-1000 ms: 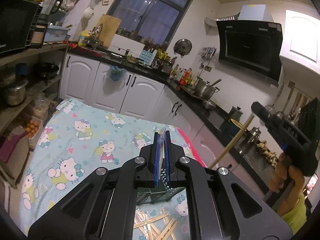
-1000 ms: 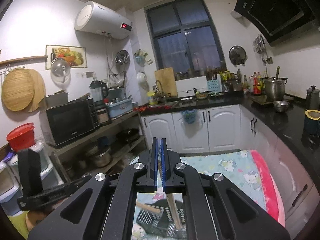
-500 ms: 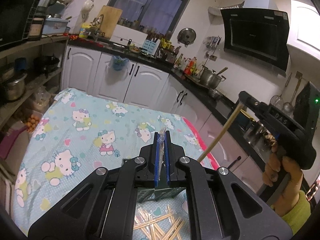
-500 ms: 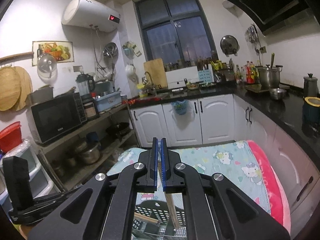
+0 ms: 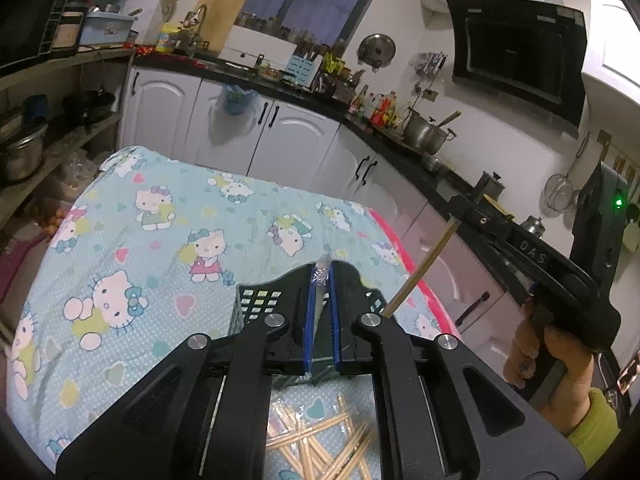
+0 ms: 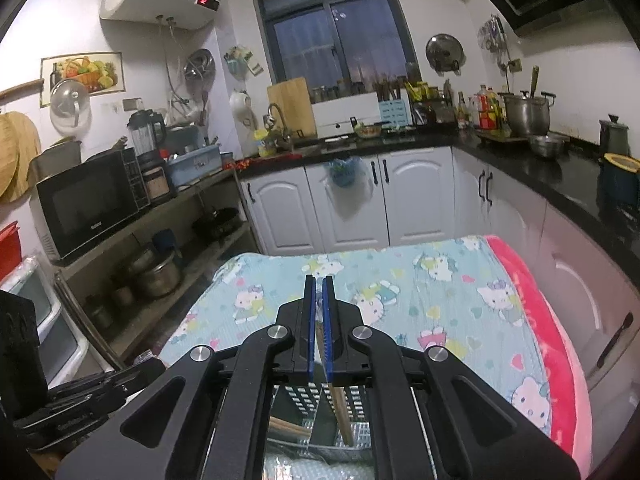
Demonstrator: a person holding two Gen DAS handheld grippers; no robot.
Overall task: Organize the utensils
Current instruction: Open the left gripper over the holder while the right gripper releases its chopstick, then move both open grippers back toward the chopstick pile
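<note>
Only left view, loose chopsticks (image 5: 320, 448), right tool (image 5: 456, 222)

Table under Hello Kitty cloth (image 5: 152, 248), pink trim along right edge. On it: black slotted basket (image 5: 256, 304), loose chopstick pile (image 5: 320, 444) at near edge.

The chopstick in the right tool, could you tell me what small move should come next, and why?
Probably lower the right tool a little, then release. The chopstick it is shut on already points down into the black basket, where another stick lies, so only a short descent seems needed.
</note>
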